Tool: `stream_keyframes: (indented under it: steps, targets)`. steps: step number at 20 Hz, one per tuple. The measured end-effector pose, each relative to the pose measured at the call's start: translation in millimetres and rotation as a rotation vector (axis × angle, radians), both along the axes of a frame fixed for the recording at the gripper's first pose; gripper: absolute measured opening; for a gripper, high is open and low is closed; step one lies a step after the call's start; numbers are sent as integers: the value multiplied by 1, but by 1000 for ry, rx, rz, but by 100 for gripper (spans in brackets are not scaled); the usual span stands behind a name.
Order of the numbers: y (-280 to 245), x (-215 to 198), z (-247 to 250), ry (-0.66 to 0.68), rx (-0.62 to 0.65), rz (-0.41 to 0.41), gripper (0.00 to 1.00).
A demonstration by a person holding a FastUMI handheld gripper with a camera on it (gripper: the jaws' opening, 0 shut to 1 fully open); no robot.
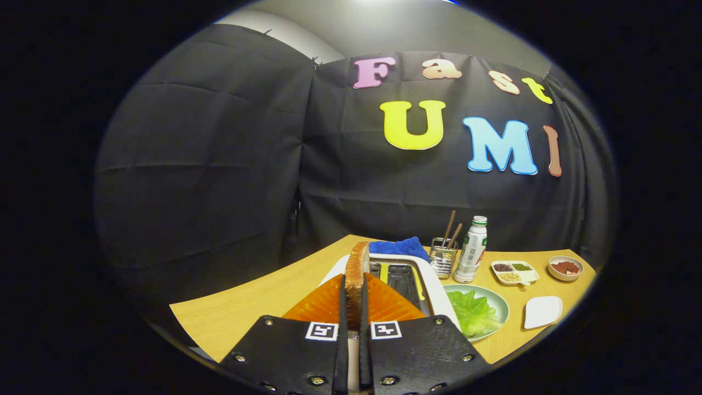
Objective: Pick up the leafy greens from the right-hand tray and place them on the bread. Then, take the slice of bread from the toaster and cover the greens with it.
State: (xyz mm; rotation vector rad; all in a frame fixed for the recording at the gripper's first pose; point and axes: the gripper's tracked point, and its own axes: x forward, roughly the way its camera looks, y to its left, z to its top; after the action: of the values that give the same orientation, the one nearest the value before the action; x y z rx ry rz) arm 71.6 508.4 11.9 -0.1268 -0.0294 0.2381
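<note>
Two black gripper fingers [343, 307] sit closest, drawn nearly together and pinching a slice of bread [357, 277] between them. The gripper [351, 307] holds the slice on edge, upright, with its crust facing the camera and its long axis rising straight up from the fingertips. Both fingers press on the slice's flat faces.

Beneath the held slice lies an orange tray [321, 307], spreading to either side of the fingers on a wooden table [241, 312]. Just beyond and slightly right stands a white toaster [433, 282], its slots looking empty. Right of the toaster, near the right finger's side, sits a pale green plate [502, 307] carrying leafy greens [471, 312]; whether bread lies under them cannot be told.

Judging by this, the greens step looks done and the covering step is in hand. The move ahead turns on one relation: the greens lie to the right of the fingers and lower, while the slice stands vertical. It would need carrying rightward over the plate and tipping flat.

Farther back stand a blue cloth [397, 247], a utensil holder [443, 258], a white bottle [473, 249], a divided dish of seasonings [514, 272], a small bowl [565, 268] and an empty white dish [543, 311].
</note>
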Motion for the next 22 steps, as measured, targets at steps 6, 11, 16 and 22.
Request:
stream_keyframes:
  steps: [6, 11, 16, 22]
  targets:
    - [1, -4, 5, 2, 14, 41, 2]
    - [-3, -21, 46, -36, 59, 63, 2]
    - [-9, -27, 70, -42, 64, 75, 2]
    - [-25, -34, 87, -50, 99, 101, 2]
